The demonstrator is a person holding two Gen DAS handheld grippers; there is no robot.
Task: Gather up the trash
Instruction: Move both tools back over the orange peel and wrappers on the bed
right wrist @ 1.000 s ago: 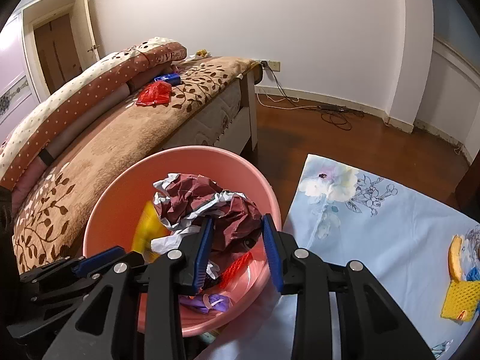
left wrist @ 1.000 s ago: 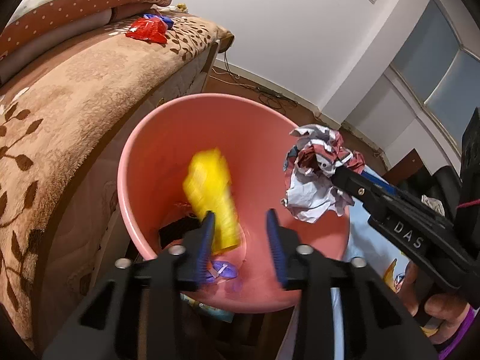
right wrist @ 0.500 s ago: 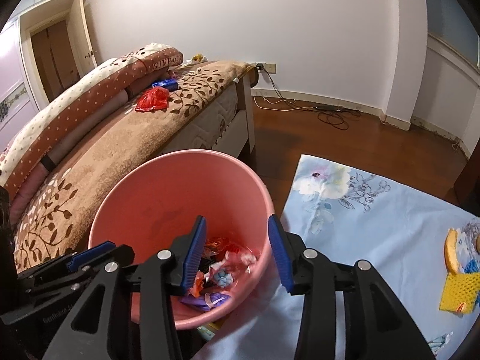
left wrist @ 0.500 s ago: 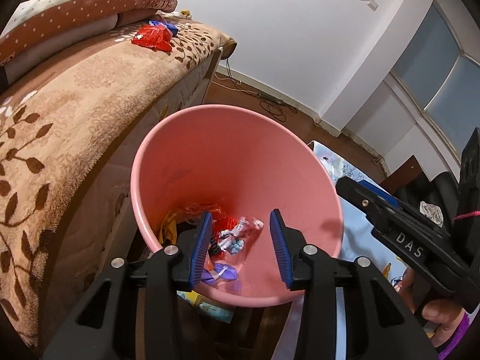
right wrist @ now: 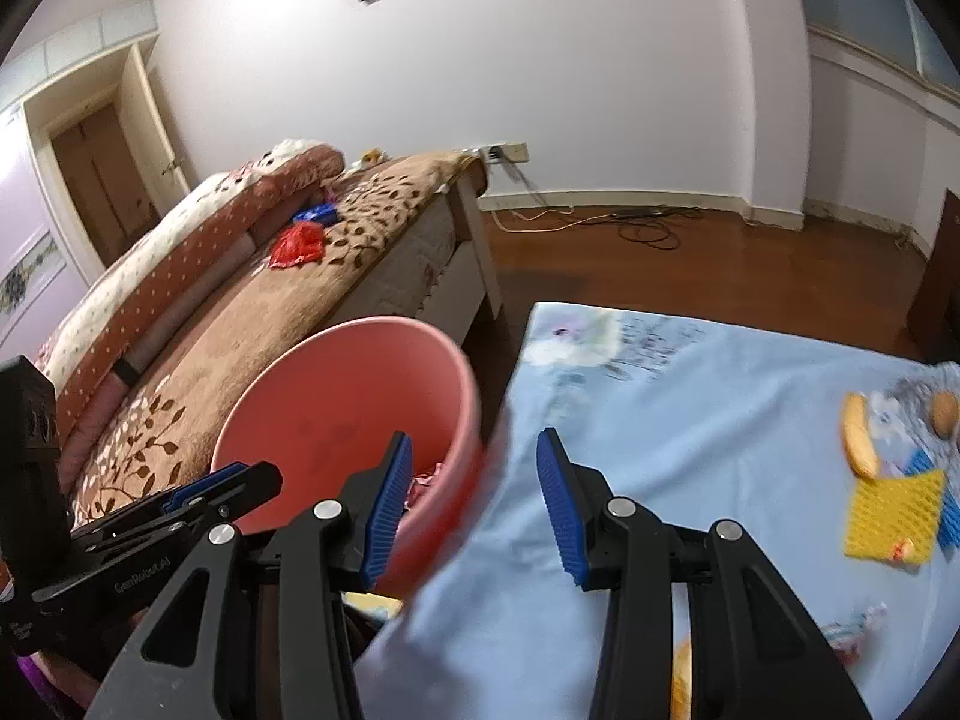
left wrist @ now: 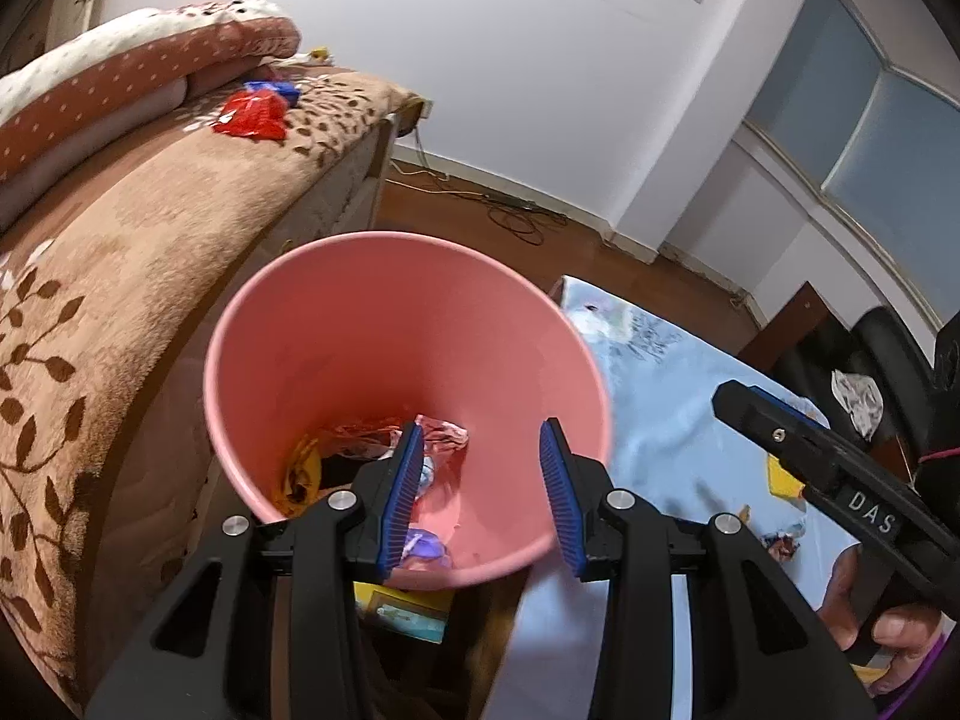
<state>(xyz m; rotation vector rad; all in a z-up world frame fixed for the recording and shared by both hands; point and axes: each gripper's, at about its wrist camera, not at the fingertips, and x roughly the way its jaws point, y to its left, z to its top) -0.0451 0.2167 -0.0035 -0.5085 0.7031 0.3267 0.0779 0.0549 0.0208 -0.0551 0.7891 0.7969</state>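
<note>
Fingers of both grippers, left point(left wrist: 480, 495) and right point(right wrist: 474, 501), stand partly apart, nothing between them; the right's have just been opening, empty. Bin point(left wrist: 360, 246) beside bed point(left wrist: 150, 228) holds crumpled wrappers point(left wrist: 441, 435). More trash: yellow net point(right wrist: 891, 513) on blue cloth point(right wrist: 690, 408), red wrapper point(right wrist: 297, 245) on bed. All likely light, soft, crinkly; net squashes, so pinch an edge or a fold.

Even, soft indoor light; white wall point(right wrist: 480, 60) slightly glary. Fisheye bends edges, corners dark. Motion blur smears the pink bucket point(right wrist: 468, 396) rim and blue cloth point(right wrist: 690, 396)
</note>
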